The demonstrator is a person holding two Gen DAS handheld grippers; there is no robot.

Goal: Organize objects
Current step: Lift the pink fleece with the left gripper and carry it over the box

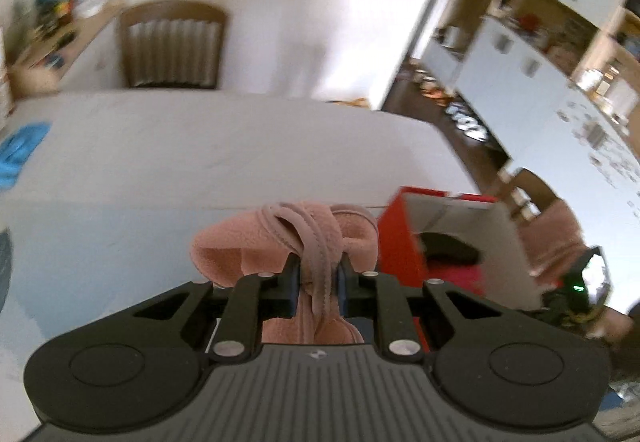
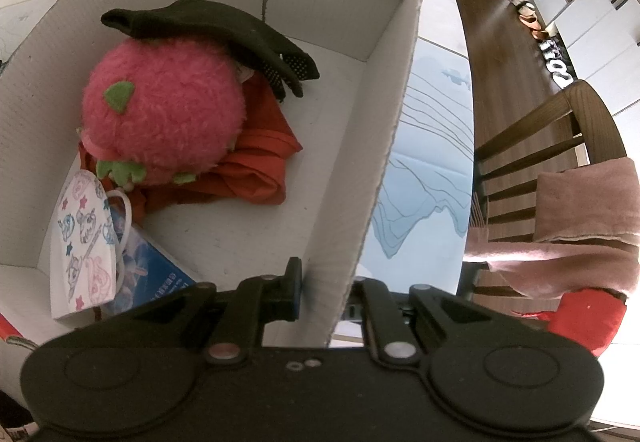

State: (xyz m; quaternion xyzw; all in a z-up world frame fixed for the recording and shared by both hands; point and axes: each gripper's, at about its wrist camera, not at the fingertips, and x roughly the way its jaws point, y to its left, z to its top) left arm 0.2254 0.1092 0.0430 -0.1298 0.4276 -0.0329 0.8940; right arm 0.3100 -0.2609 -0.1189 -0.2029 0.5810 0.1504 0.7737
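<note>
My left gripper (image 1: pixel 320 262) is shut on a bunched pink fleece cloth (image 1: pixel 224 242), which hangs above the white table (image 1: pixel 240 146). The cloth's strap-like hem runs between the pads. To its right stands the cardboard box (image 1: pixel 394 238), red outside and white inside. My right gripper (image 2: pixel 324 278) is shut on the box's right wall (image 2: pixel 384 162), one finger inside and one outside. Inside the box lie a pink strawberry plush (image 2: pixel 160 106), a black cloth (image 2: pixel 224 30), a red garment (image 2: pixel 260 166), a printed face mask (image 2: pixel 84 238) and a blue book (image 2: pixel 152 266).
A light blue mat (image 2: pixel 432 170) covers the table beside the box. A wooden chair (image 2: pixel 532 146) draped with a pink towel (image 2: pixel 580 202) stands to the right. Another chair (image 1: pixel 172 46) faces the table's far side, and a blue cloth (image 1: pixel 20 154) lies at its left edge.
</note>
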